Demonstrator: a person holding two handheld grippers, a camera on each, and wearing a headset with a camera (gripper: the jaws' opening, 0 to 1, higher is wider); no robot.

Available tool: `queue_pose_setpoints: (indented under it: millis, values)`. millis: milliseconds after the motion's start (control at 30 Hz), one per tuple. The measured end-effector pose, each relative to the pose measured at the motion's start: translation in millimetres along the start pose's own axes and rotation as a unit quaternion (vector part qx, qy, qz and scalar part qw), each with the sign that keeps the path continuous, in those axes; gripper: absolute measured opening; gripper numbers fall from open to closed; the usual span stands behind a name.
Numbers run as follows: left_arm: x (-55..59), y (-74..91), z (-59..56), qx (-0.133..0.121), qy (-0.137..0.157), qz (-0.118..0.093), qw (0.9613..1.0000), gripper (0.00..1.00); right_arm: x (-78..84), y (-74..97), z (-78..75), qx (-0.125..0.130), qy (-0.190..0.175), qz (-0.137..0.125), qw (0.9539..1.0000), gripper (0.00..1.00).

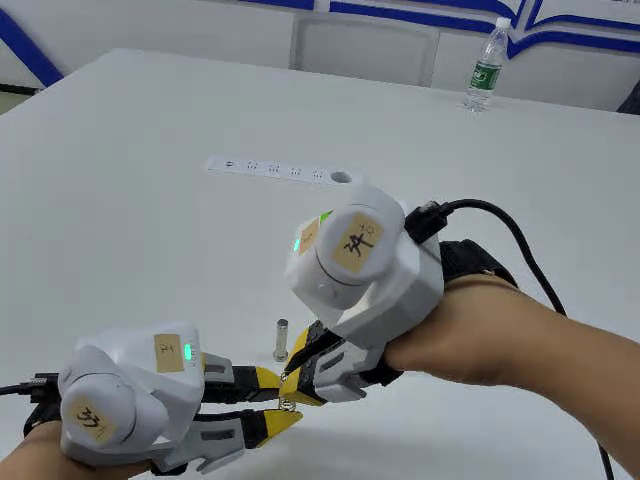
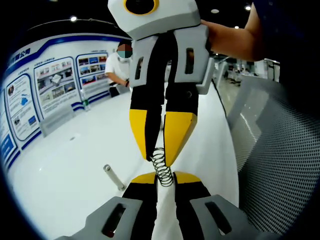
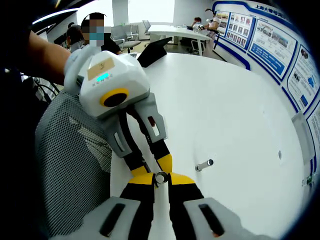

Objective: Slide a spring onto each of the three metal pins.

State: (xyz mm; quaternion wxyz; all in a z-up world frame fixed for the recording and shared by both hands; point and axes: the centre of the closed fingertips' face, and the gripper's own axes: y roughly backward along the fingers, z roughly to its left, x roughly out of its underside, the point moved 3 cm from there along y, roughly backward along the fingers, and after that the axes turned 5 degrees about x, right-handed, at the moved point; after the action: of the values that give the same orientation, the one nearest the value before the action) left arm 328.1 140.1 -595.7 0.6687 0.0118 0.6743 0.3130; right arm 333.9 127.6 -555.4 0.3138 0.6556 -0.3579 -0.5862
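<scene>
Head view: the left tongs (image 1: 283,402) and right tongs (image 1: 290,376) meet tip to tip low over the white desk (image 1: 130,200), each pinching the small spring (image 1: 286,402). A smooth metal pin (image 1: 281,340) stands upright just beyond, with bare desk all round. Their tan stickers carry handwriting I cannot read.

Left gripper view: the coiled wire spring (image 2: 162,167) bridges both pairs of yellow tips.

Right gripper view: the desk's edge runs close on the left beside a mesh chair (image 3: 70,165). The wall boards' (image 3: 260,35) text is too small to read.
</scene>
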Motion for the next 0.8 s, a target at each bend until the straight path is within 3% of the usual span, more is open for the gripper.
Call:
queue_pose_setpoints:
  millis: [300, 800]
  values:
    - [4.0, 6.5, 6.6, -0.015, 0.033, 0.001, 0.9994, 0.25, -0.9, 1.4, -6.1, 0.007, 0.0, 0.001, 1.0, 0.11]
    - [12.2, 21.7, 16.9, -0.047, 0.088, -0.008, 0.995, 0.43, -8.6, 15.4, -33.5, 0.04, -0.012, -0.016, 0.999, 0.11]
